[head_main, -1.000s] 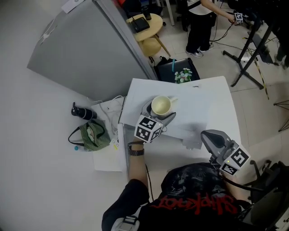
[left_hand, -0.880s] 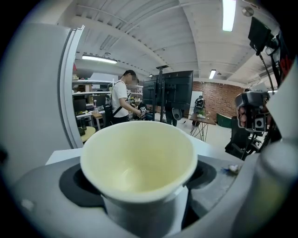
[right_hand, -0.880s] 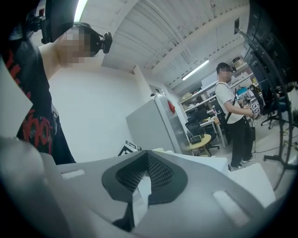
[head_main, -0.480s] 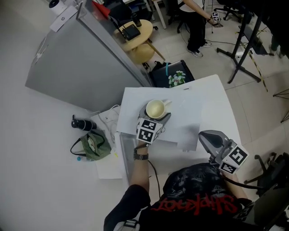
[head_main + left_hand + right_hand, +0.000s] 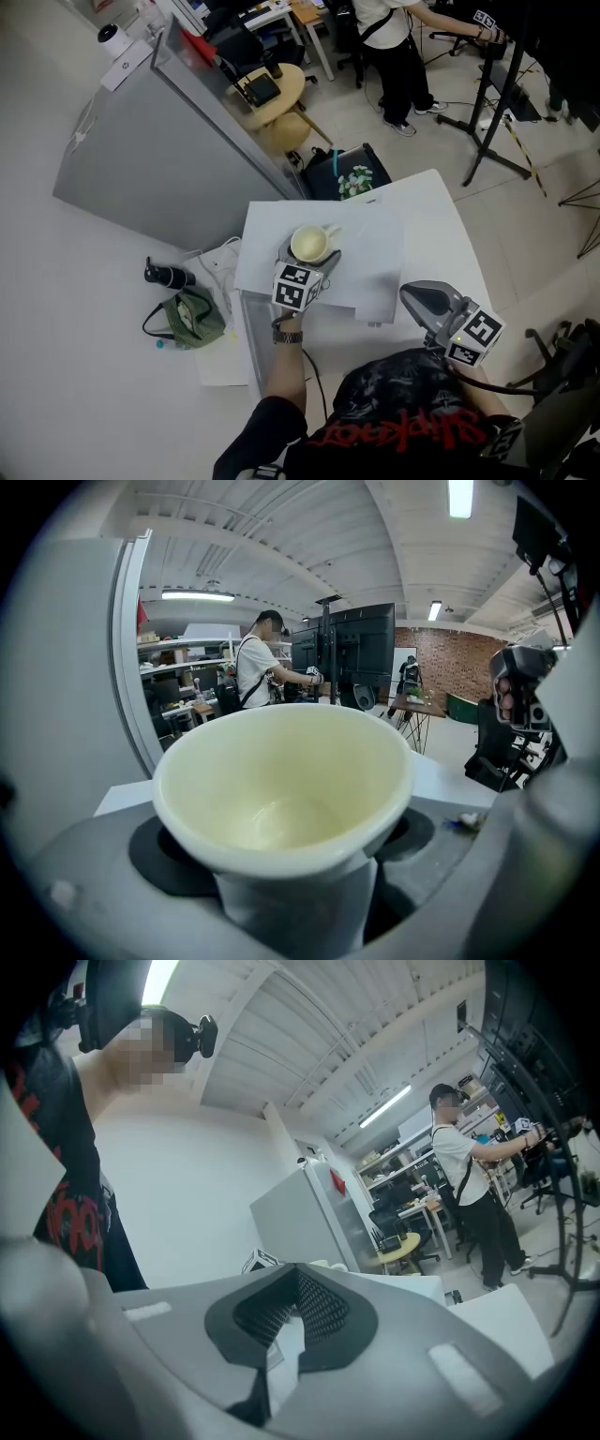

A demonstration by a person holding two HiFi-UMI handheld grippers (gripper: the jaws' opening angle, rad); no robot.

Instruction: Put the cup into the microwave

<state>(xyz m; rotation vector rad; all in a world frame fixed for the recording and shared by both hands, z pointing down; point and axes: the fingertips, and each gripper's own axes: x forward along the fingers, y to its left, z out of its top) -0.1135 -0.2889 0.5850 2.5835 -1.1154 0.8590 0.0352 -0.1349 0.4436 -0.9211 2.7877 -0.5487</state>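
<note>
My left gripper (image 5: 312,255) was clenched on the cup (image 5: 308,244), one finger on each side of its wall just below the rim. I held it upright with the mouth facing up. The left gripper view looked straight into the pale, empty bowl. I judged the low grip was meant to keep the cup steady and level. It also left the handle (image 5: 331,229) free at about 2 o'clock, clear of the fingers.

The cup sat toward the 9 o'clock side of the white desk (image 5: 431,225). From overhead I could not tell whether it was resting on the desk or held just above it.

My right gripper (image 5: 281,1330) was closed on nothing, its ribbed pads drawn together with only a thin slit between them. It was pulled in near my body at about 5 o'clock, well apart from the cup, probably to stay out of the carrying path and keep that hand free for a door.

I could not pick out a microwave in any view, so I judged the cup not yet delivered.
</note>
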